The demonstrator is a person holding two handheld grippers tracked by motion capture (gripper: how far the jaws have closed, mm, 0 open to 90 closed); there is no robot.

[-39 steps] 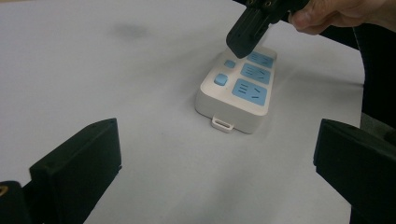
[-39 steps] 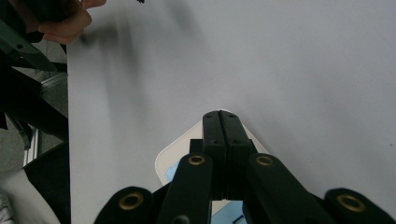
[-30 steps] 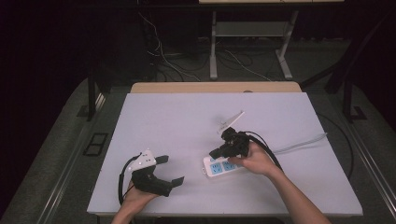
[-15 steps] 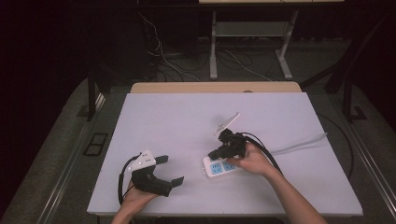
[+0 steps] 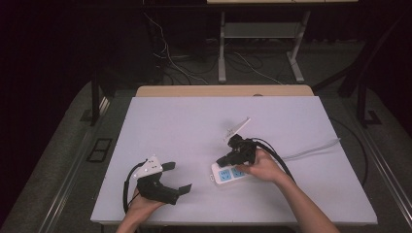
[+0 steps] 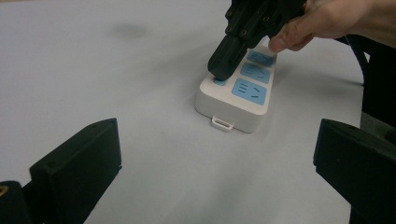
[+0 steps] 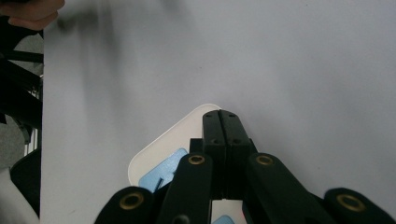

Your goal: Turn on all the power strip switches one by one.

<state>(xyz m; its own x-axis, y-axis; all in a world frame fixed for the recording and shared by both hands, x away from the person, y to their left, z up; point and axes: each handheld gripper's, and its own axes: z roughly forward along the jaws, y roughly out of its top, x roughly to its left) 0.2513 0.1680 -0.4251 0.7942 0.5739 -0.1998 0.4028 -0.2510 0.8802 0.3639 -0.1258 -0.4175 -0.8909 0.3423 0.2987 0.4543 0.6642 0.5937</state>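
Two grippers: one per hand, at the near side of the table (image 5: pixel 194 121)
Power strip (image 5: pixel 228 174): white, rounded corners, light blue socket panels, lay flat near centre-right
Right gripper (image 5: pixel 224 160): jaws were shut tight, empty, tip pressing the strip's blue button at its left end
Left gripper (image 5: pixel 177 177): jaws wide apart, holding nothing, well left of the strip

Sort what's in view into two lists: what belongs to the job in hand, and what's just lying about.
In the job:
- power strip, white with blue sockets
- right gripper, jaws shut, tip pressing down on the strip's near end
- strip's grey cable

Just lying about:
- left gripper, open, away from the strip
- table
- floor cables behind the table
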